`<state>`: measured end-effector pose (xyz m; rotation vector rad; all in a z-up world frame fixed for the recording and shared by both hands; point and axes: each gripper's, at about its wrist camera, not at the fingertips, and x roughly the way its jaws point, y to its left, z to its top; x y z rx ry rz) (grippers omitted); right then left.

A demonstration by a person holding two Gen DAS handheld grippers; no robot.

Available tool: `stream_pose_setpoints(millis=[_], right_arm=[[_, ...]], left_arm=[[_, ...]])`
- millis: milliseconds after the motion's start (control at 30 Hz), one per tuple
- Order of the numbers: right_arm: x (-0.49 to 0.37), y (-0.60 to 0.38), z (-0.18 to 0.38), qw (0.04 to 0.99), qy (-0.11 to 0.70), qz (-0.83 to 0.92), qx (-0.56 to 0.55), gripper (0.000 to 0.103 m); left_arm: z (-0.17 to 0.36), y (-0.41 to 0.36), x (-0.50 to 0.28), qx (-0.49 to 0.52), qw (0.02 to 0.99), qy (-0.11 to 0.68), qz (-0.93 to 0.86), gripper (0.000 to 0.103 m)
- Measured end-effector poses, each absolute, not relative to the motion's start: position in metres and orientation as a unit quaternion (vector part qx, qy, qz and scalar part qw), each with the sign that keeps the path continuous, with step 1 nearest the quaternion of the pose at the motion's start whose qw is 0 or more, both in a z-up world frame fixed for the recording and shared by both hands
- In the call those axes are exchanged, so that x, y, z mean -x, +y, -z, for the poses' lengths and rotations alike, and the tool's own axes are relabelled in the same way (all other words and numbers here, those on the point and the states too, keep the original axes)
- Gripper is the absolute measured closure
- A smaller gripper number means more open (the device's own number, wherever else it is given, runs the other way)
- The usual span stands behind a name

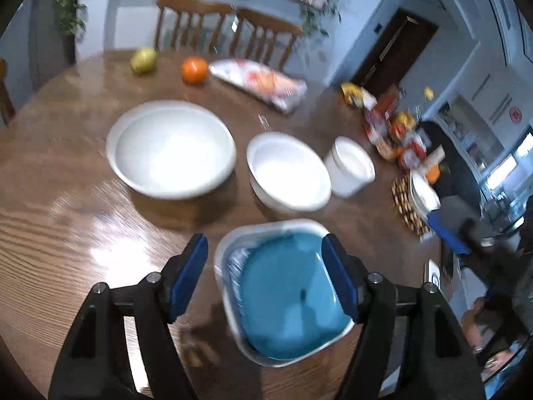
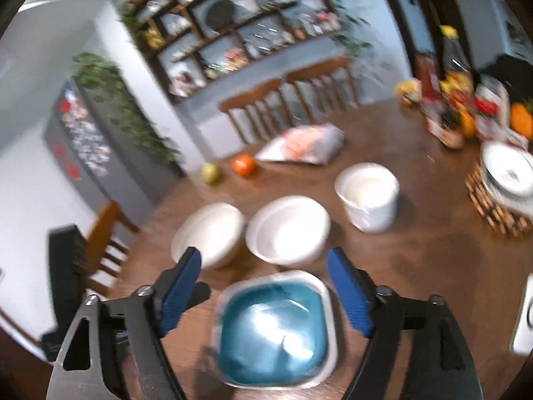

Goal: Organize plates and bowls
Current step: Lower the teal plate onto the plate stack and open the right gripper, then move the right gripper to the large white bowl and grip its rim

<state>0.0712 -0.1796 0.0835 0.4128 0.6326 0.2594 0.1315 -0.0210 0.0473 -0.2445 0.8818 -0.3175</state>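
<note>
A square blue plate point(image 1: 289, 296) lies nested in a white-rimmed square plate point(image 1: 222, 250) at the near edge of the wooden table point(image 1: 66, 180). My left gripper point(image 1: 266, 270) is open above it, empty. Beyond stand a large white bowl stack point(image 1: 173, 148), a medium white bowl point(image 1: 288, 171) and a small white bowl stack point(image 1: 351, 165). In the right wrist view the blue plate point(image 2: 273, 333) lies below my open, empty right gripper point(image 2: 266, 286), with the large bowl point(image 2: 210, 233), medium bowl point(image 2: 289, 230) and small bowl stack point(image 2: 368, 195) behind.
A pear point(image 1: 143, 60), an orange point(image 1: 194, 70) and a plastic bag point(image 1: 263, 83) lie at the far side. Snack packets point(image 1: 393, 126) and plates on a woven trivet point(image 2: 506, 180) crowd the right. Wooden chairs point(image 1: 230, 30) stand behind the table.
</note>
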Motion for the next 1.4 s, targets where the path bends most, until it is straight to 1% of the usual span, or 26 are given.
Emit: stream_pose_setpoints(millis=[133,233,267,400,533,600,667,733,767,800,833,867,933,967,1000,1033,1133,1400], right_arm=[[-0.089,-0.161,-0.124,0.922,0.292,-0.165,-0.192,0.021],[-0.109,-0.142,-0.145,0.919,0.291,-0.189,-0.185,0.021],[-0.120,-0.134,-0.151,0.917,0.296,-0.198,-0.181,0.021],[-0.159,-0.113,-0.155,0.900,0.316,-0.230,-0.193,0.021],[-0.201,-0.096,-0.128,0.882,0.346,-0.247,-0.201,0.021],[-0.228,-0.089,-0.101,0.872,0.374,-0.243,-0.200,0.021],[-0.251,-0.083,-0.080,0.860,0.414,-0.225,-0.195,0.021],[-0.270,-0.075,-0.052,0.854,0.442,-0.207,-0.180,0.021],[-0.277,-0.074,-0.042,0.846,0.462,-0.199,-0.175,0.024],[-0.284,-0.074,-0.032,0.837,0.479,-0.197,-0.180,0.030],[-0.291,-0.074,-0.024,0.826,0.491,-0.201,-0.188,0.032],[-0.295,-0.071,-0.016,0.817,0.502,-0.210,-0.191,0.035],[-0.298,-0.067,-0.008,0.814,0.506,-0.215,-0.187,0.047],[-0.299,-0.063,-0.005,0.817,0.508,-0.212,-0.175,0.058],[-0.299,-0.059,-0.002,0.819,0.510,-0.209,-0.162,0.064],[-0.300,-0.057,0.002,0.819,0.514,-0.202,-0.154,0.064],[-0.300,-0.059,0.008,0.818,0.523,-0.183,-0.154,0.065],[-0.297,-0.065,-0.008,0.833,0.503,-0.176,-0.147,0.065]], left_arm=[[-0.081,0.005,-0.133,0.123,0.902,0.393,0.129,0.033],[-0.103,0.026,-0.138,0.141,0.914,0.362,0.116,0.026],[-0.108,0.031,-0.142,0.148,0.917,0.355,0.111,0.026],[-0.113,0.048,-0.167,0.169,0.920,0.344,0.084,0.024],[-0.084,0.062,-0.195,0.175,0.908,0.379,0.046,0.025],[-0.066,0.067,-0.216,0.175,0.890,0.420,0.031,0.026],[-0.053,0.073,-0.230,0.190,0.880,0.434,0.026,0.026],[-0.038,0.075,-0.241,0.184,0.872,0.454,0.002,0.027],[-0.031,0.074,-0.245,0.180,0.868,0.463,-0.007,0.031],[-0.025,0.073,-0.249,0.177,0.863,0.473,-0.011,0.032],[-0.019,0.074,-0.250,0.176,0.859,0.481,-0.008,0.036],[-0.016,0.074,-0.252,0.178,0.856,0.485,-0.002,0.036],[-0.012,0.075,-0.253,0.181,0.856,0.484,-0.002,0.039],[-0.010,0.076,-0.254,0.177,0.857,0.483,-0.009,0.041],[-0.007,0.077,-0.256,0.173,0.858,0.484,-0.015,0.043],[-0.005,0.079,-0.258,0.171,0.857,0.486,-0.021,0.047],[0.003,0.078,-0.264,0.171,0.850,0.499,-0.020,0.050],[0.010,0.077,-0.267,0.166,0.844,0.510,-0.019,0.050]])
